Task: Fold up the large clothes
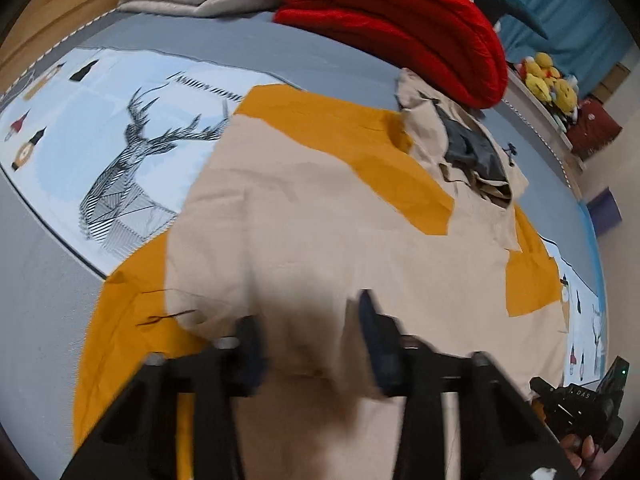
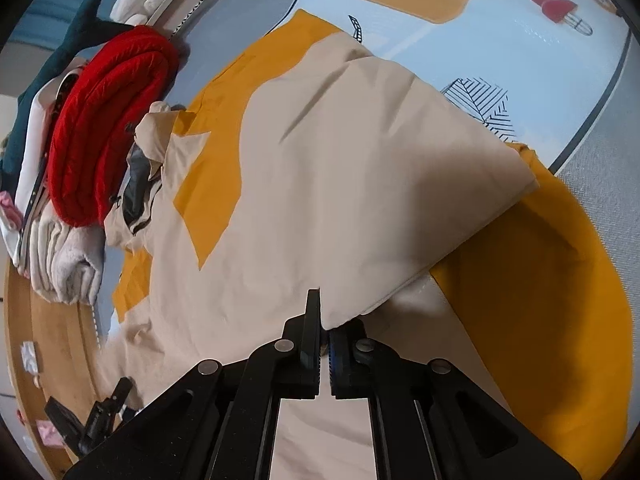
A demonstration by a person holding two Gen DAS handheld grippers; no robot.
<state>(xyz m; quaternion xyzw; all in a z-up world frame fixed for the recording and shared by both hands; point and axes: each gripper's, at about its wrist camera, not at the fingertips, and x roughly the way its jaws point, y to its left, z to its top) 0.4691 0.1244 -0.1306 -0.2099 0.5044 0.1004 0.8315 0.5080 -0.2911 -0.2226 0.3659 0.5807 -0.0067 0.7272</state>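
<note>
Beige jacket [image 2: 320, 184], printed bedspread [image 1: 80, 128], wooden floor [image 2: 52, 340]

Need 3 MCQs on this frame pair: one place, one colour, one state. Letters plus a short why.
1. Where does the red quilted garment lie?
A. folded at the far edge of the bed
B. on the floor
C. in the left gripper

2. What colours is the jacket being folded?
A. beige and mustard yellow
B. red and white
C. all grey

3. What state is the right gripper in?
A. wide open above the bed
B. shut on a fold of the jacket
C. shut on a plush toy

Answers: 1 A, it sits folded beyond the jacket; 2 A, both views show beige with mustard panels; 3 B, beige cloth is pinched between its fingertips.
</note>
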